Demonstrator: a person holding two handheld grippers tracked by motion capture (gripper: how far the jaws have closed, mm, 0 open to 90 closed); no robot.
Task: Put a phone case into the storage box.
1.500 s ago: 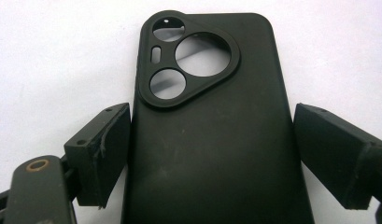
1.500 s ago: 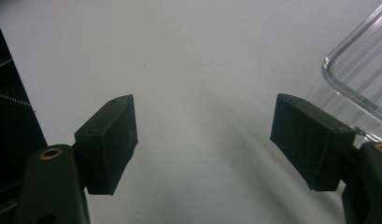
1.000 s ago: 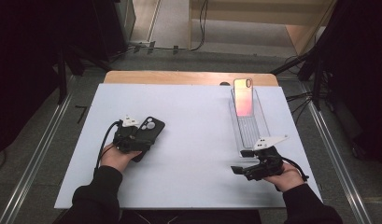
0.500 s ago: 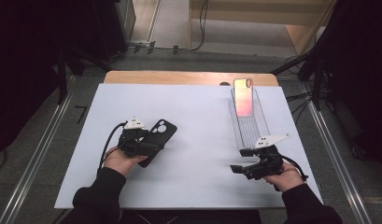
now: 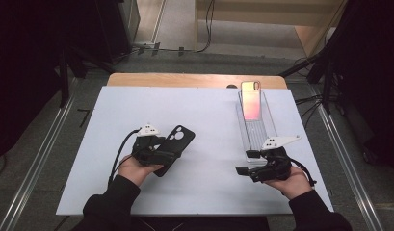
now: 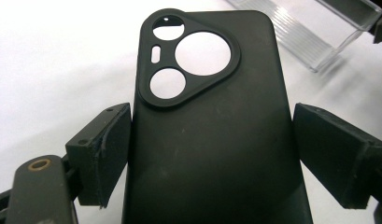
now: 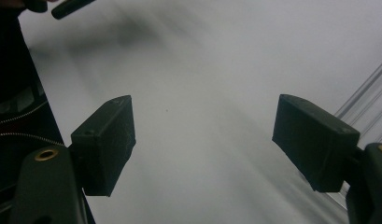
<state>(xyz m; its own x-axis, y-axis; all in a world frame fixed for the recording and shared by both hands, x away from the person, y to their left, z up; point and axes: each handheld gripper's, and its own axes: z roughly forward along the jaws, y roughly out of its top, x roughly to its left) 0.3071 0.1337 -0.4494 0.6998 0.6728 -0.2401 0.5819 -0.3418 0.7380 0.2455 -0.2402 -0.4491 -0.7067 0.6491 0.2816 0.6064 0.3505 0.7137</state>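
Note:
A black phone case point(image 6: 207, 116) with a three-hole camera cutout sits between the jaws of my left gripper point(image 6: 209, 158), back side up. The pads press its two long edges. In the high view the left gripper point(image 5: 169, 153) carries the case point(image 5: 179, 140) at the left middle of the white board, pointing right. My right gripper point(image 5: 243, 162) rests at the front right, just in front of the clear tray, aimed left. Its jaws point(image 7: 205, 140) stand wide apart with just the white board between them.
A clear plastic tray point(image 5: 257, 130) runs front to back on the right side of the white board point(image 5: 209, 110), with a pink-orange phone point(image 5: 251, 100) propped at its far end. The tray's near corner point(image 6: 319, 32) lies beyond the case. Dark floor and cables surround the table.
My left gripper has carried the black case to the right across the board and lifted it a little. The right gripper has stayed where it was.

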